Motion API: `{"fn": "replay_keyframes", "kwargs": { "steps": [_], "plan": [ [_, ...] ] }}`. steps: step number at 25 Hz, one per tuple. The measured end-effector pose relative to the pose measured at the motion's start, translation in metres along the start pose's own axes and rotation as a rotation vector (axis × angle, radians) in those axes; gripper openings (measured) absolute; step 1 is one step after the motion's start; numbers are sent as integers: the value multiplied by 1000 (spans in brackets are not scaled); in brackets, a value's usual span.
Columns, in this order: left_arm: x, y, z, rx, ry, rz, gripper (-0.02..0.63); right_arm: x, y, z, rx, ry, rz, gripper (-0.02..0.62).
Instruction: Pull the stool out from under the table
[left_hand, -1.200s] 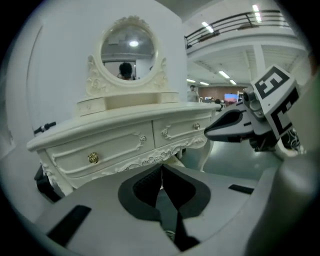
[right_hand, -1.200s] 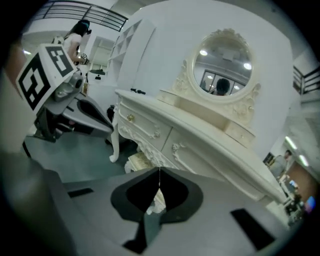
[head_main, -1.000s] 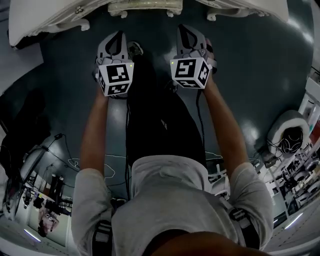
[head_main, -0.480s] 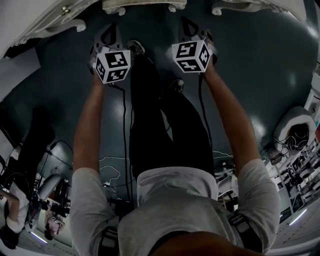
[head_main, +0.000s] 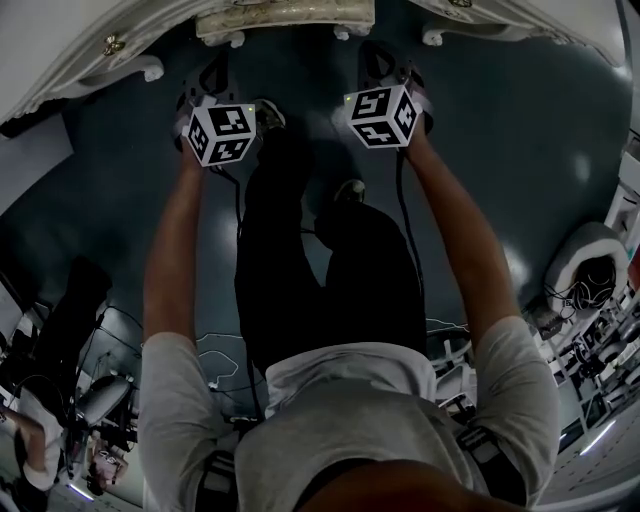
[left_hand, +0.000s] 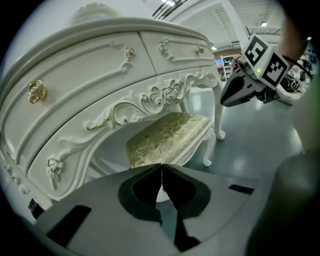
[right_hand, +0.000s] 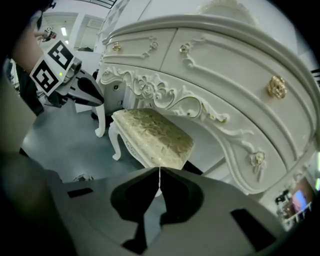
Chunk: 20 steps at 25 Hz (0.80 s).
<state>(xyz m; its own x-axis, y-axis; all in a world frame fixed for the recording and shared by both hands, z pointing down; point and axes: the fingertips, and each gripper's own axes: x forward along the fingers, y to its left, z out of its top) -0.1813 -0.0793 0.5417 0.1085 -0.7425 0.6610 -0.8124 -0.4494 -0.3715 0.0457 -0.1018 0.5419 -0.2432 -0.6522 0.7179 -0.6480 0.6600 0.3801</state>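
A white carved stool with a gold patterned cushion stands tucked under the ornate white dressing table. In the head view only its front edge shows at the top. My left gripper hangs in front of the stool's left side and is shut on nothing. Also shut and empty, my right gripper is in front of the right side. Both stay short of the stool without touching it. From the right gripper view the stool sits below the table's apron, with the left gripper beside it.
My legs in dark trousers and a shoe stand on the dark grey floor between the two grippers. The table's curved legs flank the stool. Cables and equipment lie behind and to the right.
Both grippers have sunk lower and moved closer to the table and stool. More of the table edge shows at the top. My legs have shifted.
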Motion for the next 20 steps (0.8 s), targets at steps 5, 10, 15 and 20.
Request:
{"fn": "replay_keyframes", "kwargs": {
  "steps": [5, 10, 15, 20],
  "plan": [
    [28, 0, -10, 143, 18, 9, 6, 23, -3, -2, -151, 6, -40, 15],
    [56, 10, -20, 323, 46, 76, 22, 53, 2, -10, -337, 32, -59, 195],
    [93, 17, -35, 658, 87, 119, 275, 81, 2, -15, -616, 63, -123, 249],
    [117, 27, -48, 736, 161, 106, 294, 107, 1, -26, -713, 98, -117, 267]
  ]
}}
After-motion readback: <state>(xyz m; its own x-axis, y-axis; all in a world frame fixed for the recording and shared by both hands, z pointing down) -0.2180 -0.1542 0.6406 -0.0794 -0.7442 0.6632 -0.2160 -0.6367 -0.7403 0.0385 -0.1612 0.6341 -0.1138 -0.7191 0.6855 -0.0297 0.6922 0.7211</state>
